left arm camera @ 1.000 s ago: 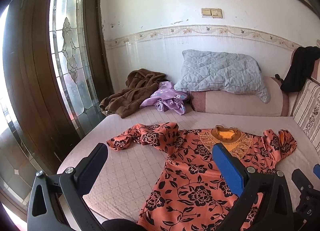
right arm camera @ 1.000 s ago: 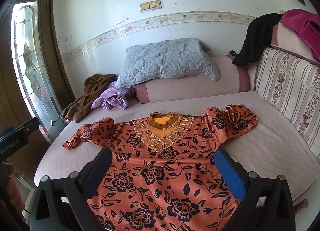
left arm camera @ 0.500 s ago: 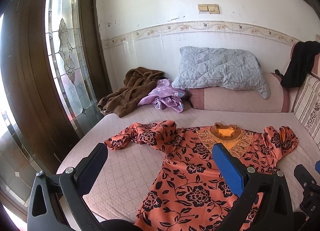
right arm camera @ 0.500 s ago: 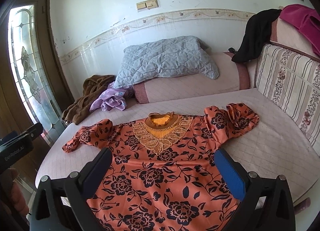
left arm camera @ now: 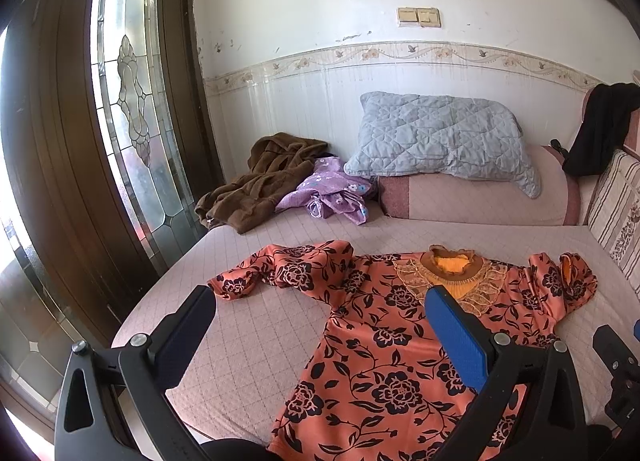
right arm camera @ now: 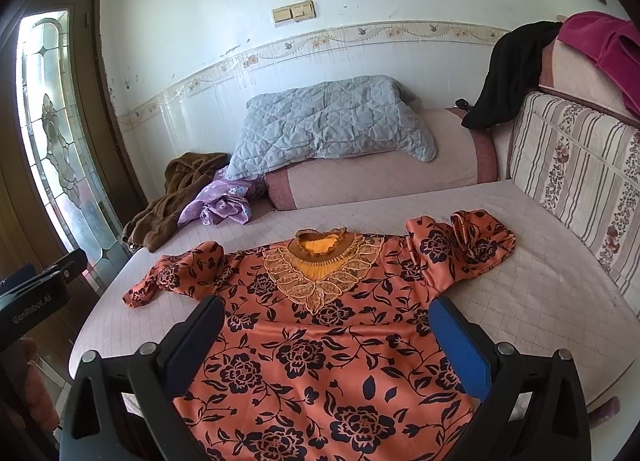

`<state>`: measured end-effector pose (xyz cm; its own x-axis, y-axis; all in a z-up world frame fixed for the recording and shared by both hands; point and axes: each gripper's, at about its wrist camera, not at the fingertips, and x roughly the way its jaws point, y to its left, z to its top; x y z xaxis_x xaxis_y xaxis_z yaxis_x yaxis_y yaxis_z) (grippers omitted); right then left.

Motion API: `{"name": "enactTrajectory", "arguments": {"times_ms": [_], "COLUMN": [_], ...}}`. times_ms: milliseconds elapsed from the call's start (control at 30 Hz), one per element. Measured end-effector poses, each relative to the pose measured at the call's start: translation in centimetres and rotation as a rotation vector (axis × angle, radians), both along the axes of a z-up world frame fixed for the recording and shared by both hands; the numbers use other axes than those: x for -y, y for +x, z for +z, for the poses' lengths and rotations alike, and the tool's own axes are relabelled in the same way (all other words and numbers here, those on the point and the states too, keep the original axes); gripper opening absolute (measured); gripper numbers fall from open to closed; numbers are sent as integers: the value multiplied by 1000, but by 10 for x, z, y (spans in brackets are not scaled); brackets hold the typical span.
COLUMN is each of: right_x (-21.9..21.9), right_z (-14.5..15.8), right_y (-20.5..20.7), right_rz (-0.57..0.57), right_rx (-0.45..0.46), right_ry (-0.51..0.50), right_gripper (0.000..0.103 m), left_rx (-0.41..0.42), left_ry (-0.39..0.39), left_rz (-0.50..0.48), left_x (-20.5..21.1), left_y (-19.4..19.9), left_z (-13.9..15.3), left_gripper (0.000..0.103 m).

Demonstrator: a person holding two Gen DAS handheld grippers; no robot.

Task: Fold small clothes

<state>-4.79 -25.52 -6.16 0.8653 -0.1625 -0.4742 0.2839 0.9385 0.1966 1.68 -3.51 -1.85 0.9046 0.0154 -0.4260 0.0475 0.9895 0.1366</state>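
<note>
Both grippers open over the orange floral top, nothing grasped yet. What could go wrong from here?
1. Both sleeves of the orange floral top lie bunched, the right sleeve curled over itself; folding now would likely trap creases.
2. The hem hangs near the bed edge; a pull may drag it off.
3. The fabric looks slippery, so the left gripper or right gripper might pinch the bedcover too.

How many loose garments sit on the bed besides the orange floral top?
2: a brown robe crumpled at the far left corner, and a purple floral garment beside it, against the grey pillow. More may be hidden underneath.

Black gripper (right arm camera: 322, 341) frames with silver screws, blue pads (right arm camera: 458, 345), "GenRobot.AI" lettering.
</note>
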Motion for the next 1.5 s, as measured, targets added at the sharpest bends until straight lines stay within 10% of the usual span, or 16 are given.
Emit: {"name": "enactTrajectory", "arguments": {"times_ms": [633,967,1200,1500], "right_x": [20,154,268,321], "right_z": [-15,-101,-157,-176], "right_y": [40,71,121,211], "right_rz": [-25,-161,-257,-347], "right_rx": [-43,-192,-307,-340], "right_ry": [41,159,218,152], "right_gripper": [103,103,103,98], "left_rx": [-121,-557,-679,-626], "left_ry": [8,76,49,-12], "left_rz": [-17,-156,-248,-213], "left_x": [18,90,119,104], "left_y": [56,161,175,154], "left_z": [-27,-187,-253,-253], "left_gripper": [103,103,103,103]}}
